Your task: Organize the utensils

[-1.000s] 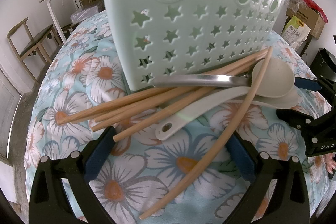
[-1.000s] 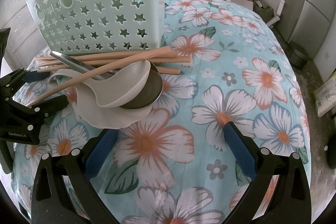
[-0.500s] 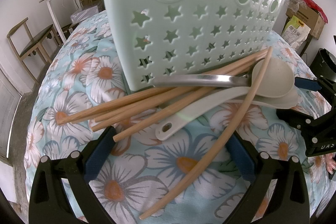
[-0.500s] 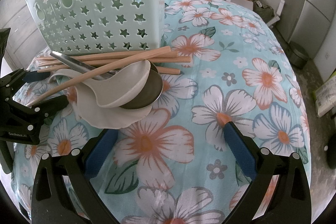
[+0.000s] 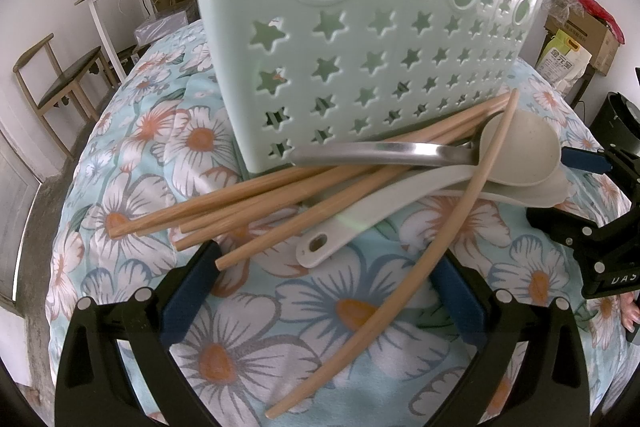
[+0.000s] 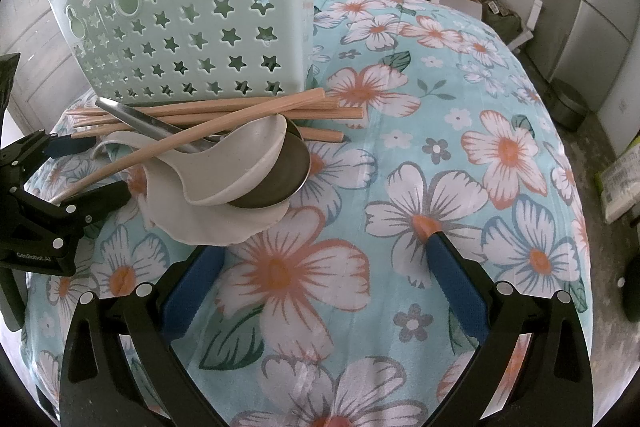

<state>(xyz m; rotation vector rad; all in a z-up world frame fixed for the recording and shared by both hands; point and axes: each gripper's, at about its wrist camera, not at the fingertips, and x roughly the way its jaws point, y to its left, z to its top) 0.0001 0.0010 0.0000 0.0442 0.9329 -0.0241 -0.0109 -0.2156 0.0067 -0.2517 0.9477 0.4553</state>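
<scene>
Chopsticks (image 5: 256,203) and spoons (image 6: 236,171) lie tangled against the rack (image 5: 372,39) mid-bed (image 6: 460,155). Both hand-held grippers, left (image 5: 320,291) and right (image 6: 320,275), hover spread wide and empty. Pulling one piece could drag the pile, and the soft quilt might tip the rack.

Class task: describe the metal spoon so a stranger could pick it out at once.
Find the pale green basket with star holes on the flowered cloth. The utensil pile lies against its base. The metal spoon is the only shiny silver piece among wooden chopsticks and cream spoons.
</scene>
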